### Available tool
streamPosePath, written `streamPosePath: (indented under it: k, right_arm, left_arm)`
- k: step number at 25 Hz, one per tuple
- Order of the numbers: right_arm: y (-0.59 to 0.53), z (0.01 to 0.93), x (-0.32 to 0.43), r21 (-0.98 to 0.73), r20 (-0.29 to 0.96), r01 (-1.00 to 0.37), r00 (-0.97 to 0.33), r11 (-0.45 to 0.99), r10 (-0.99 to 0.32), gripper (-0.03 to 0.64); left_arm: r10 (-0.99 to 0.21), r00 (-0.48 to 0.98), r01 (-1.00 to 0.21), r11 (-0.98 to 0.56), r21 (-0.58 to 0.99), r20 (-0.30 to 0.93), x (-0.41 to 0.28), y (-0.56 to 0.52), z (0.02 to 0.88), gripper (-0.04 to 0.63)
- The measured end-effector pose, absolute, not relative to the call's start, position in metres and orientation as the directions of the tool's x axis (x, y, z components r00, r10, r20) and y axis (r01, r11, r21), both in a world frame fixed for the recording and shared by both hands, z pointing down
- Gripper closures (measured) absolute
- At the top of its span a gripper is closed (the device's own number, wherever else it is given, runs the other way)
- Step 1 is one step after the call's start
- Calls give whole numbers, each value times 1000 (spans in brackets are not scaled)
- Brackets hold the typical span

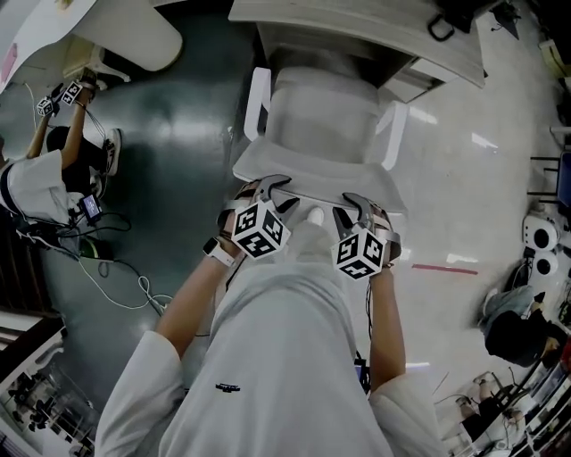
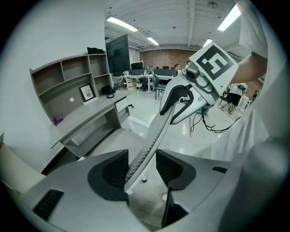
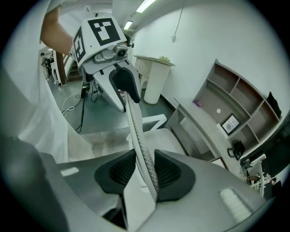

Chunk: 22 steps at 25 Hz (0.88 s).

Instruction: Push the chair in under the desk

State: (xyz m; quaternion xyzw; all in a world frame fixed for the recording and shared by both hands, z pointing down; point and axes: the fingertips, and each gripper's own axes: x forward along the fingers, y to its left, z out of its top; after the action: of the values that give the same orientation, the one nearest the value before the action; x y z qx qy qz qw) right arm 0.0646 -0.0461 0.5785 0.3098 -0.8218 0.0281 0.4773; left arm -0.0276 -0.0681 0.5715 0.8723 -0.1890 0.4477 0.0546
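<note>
A white office chair [image 1: 321,116] stands in front of the grey desk [image 1: 357,27], its seat facing the desk and its backrest's top edge [image 1: 312,186] nearest me. My left gripper [image 1: 270,187] is shut on the left part of that edge. My right gripper [image 1: 359,205] is shut on the right part. In the left gripper view the mesh backrest [image 2: 152,140] runs between the dark pads of my left gripper [image 2: 141,170]. In the right gripper view the backrest [image 3: 136,131] passes between the pads of my right gripper [image 3: 145,172]. The desk [image 3: 204,131] lies beyond the seat.
The chair's armrests [image 1: 257,98] [image 1: 394,134] flank the seat. A shelf unit [image 2: 68,77] rises over the desk. Cables [image 1: 107,277] trail on the dark floor at the left near a seated person [image 1: 36,187]. Another person [image 1: 513,330] sits at the lower right.
</note>
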Motion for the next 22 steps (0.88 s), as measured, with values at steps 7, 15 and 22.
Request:
streamPosePath:
  k: [7, 15, 22]
  right_arm:
    - [-78, 574, 92, 278, 781, -530, -360, 801, -510, 477]
    - [-115, 570, 110, 280, 775, -521, -373, 806, -510, 472]
    - [-156, 572, 119, 282, 765, -536, -375, 796, -524, 469]
  left_arm:
    - [-297, 514, -388, -917, -91, 805, -1, -99, 568, 403]
    - [-327, 514, -422, -901, -98, 793, 15, -131, 564, 403]
    - [-341, 530, -423, -900, -106, 776, 24, -172, 566, 403]
